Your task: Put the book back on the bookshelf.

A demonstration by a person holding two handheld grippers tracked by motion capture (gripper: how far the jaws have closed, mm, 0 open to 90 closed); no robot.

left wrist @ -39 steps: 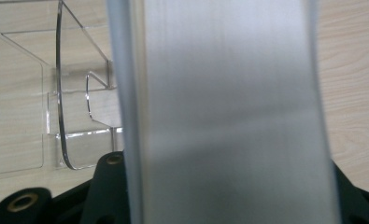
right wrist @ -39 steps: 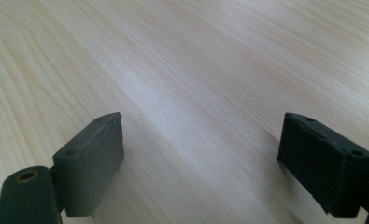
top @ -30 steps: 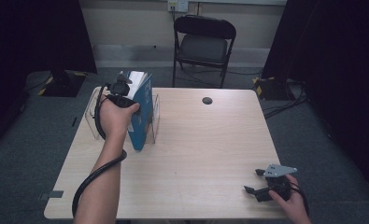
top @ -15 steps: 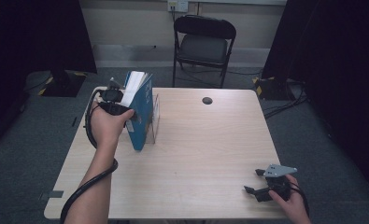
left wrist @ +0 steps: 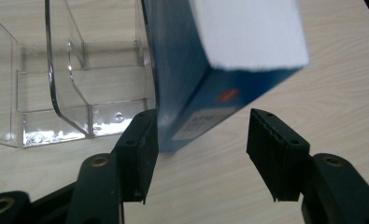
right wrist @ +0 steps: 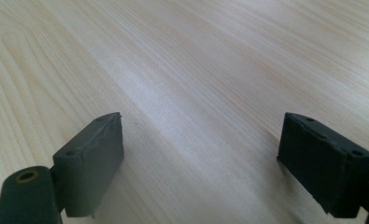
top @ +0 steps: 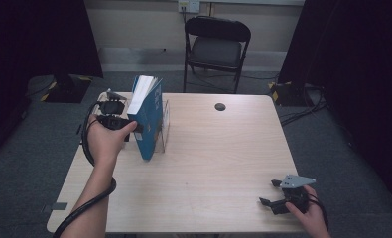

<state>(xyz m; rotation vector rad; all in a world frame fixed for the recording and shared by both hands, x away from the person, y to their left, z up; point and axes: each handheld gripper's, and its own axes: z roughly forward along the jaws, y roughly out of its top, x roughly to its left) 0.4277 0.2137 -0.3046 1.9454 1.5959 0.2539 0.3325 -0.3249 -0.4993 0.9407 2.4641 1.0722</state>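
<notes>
My left gripper [top: 115,121] sits at the near left side of the blue book [top: 148,119], and its jaws have just been opening: in the left gripper view the book's lower corner [left wrist: 205,100] is between them, one pad flush against the cover and the other pad [left wrist: 271,151] standing clear, so nothing is clamped any more. The book stands on the table [top: 218,163], tipped toward my left, right against the clear plastic stand [top: 164,126], which lies on the book's far right side; I cannot tell whether its bottom edge has gone into a slot or merely rests beside the stand's wall. That is where the trouble lies, as I judge it. With the grip let go, a tall, tilted book has little to hold it, and it may topple back onto my hand or slide along the smooth wood. The pad touching the cover could drag the book with it as I draw back. The stand [left wrist: 74,93] looks light, so a nudge from the book or a jaw could push it away or tip it over. My right gripper [top: 278,201] rests near the table's front right corner, well apart from the book, jaws wide over bare wood, too far off to steady anything.
</notes>
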